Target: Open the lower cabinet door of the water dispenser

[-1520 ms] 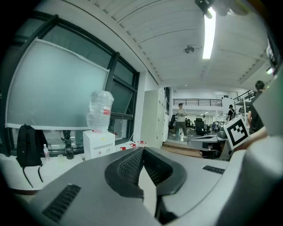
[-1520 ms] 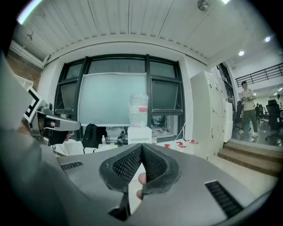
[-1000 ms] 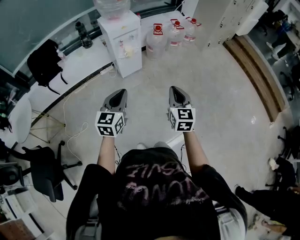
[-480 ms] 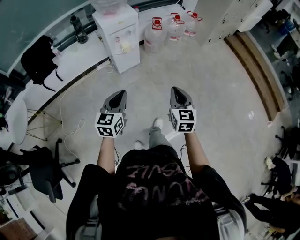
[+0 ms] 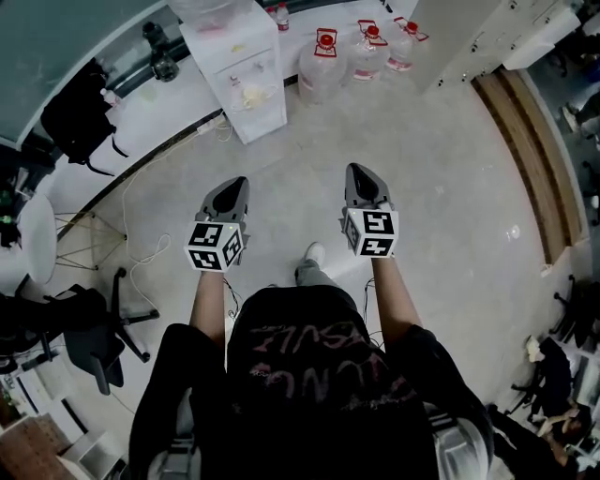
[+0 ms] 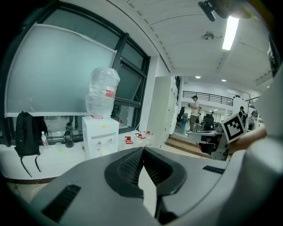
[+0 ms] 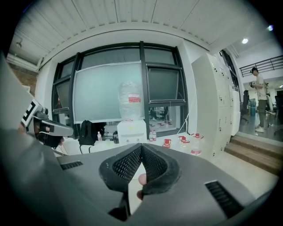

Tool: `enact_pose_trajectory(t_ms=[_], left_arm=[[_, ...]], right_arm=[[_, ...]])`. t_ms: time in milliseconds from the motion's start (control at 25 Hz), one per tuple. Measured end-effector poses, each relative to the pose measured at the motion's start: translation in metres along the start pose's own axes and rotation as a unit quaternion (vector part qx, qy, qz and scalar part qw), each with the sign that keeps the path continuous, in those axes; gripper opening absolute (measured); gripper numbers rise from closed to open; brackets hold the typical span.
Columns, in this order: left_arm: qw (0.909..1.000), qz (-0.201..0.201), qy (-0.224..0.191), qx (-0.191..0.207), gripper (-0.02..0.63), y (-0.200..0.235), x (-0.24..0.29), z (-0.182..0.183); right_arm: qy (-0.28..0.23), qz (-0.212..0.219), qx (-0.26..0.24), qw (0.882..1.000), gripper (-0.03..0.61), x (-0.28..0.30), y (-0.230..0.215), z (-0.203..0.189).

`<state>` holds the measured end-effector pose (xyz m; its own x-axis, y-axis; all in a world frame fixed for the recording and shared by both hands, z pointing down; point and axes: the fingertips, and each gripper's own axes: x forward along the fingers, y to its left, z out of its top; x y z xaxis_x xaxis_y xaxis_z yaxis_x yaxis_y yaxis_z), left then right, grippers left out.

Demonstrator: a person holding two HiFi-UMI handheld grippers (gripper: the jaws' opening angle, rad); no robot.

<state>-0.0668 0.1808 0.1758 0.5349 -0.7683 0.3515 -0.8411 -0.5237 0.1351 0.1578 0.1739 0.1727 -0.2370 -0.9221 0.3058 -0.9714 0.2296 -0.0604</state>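
The white water dispenser point(image 5: 246, 82) stands at the top of the head view against a white ledge, with an upturned bottle point(image 6: 102, 93) on it. Its lower cabinet door point(image 5: 263, 111) is closed. It also shows far ahead in the left gripper view point(image 6: 101, 137) and in the right gripper view point(image 7: 131, 131). My left gripper point(image 5: 232, 190) and right gripper point(image 5: 362, 178) are held out side by side over bare floor, well short of the dispenser. Both point toward it. Each has its jaw tips together with nothing between them, as both gripper views show point(image 6: 142, 149) point(image 7: 141, 145).
Three water jugs point(image 5: 323, 67) stand on the floor right of the dispenser. A black backpack point(image 5: 77, 111) lies on the ledge at left, an office chair point(image 5: 94, 328) sits lower left, and a cable point(image 5: 141, 246) trails over the floor. White lockers point(image 5: 487, 28) and a wooden step point(image 5: 530, 150) are at right.
The person has stepped forward; a shoe now shows below the grippers. Both grippers were carried along toward the dispenser, still shut and side by side.
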Motion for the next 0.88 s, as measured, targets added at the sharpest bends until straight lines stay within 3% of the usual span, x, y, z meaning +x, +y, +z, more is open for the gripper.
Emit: enact_pose_trajectory(t_ms=[480, 880], left_arm=[[0.9992, 0.022, 0.032, -0.010, 0.012, 0.017, 0.072, 0.005], [0.9987, 0.006, 0.043, -0.028, 0.012, 0.077, 0.136, 0.010]], right_arm=[[0.030, 0.031, 0.001, 0.999, 0.014, 0.076, -0.046, -0.003], [0.053, 0.023, -0.007, 0.998, 0.014, 0.161, -0.047, 0.003]])
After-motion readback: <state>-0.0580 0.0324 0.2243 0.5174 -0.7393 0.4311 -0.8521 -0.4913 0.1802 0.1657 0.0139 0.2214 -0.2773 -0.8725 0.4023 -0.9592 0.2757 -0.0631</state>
